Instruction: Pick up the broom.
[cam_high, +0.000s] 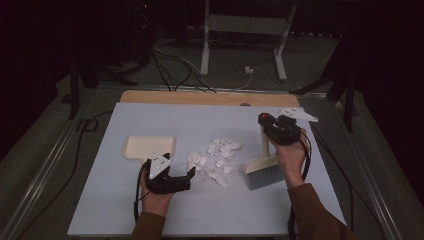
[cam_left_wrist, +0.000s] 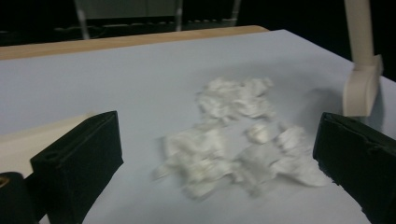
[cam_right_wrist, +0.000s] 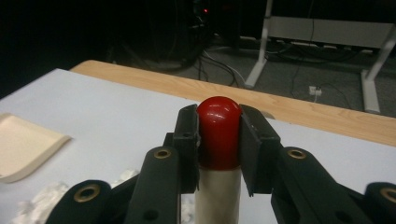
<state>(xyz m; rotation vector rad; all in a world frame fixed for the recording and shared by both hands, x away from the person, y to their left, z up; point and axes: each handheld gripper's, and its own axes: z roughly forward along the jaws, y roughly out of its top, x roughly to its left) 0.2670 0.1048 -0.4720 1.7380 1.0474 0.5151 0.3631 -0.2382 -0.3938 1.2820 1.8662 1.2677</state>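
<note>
Table: a pale blue-grey tabletop (cam_high: 210, 210) carries a sweeping job, judging by the tools out.
Dustpan: the cream dustpan (cam_high: 149, 147) lies flat, empty, left of the scraps and just beyond the left gripper (cam_high: 176, 178).
Brush: the hand brush (cam_high: 265, 167) stands near upright, bristles on the table right of the pile, handle rising to its red cap (cam_right_wrist: 219, 130).
Scraps: white paper scraps (cam_high: 216, 160) lie between the two tools.
Right gripper: the right gripper (cam_right_wrist: 218, 135) is clamped on the cap.
Left gripper: jaws parted, empty, facing the pile.
</note>
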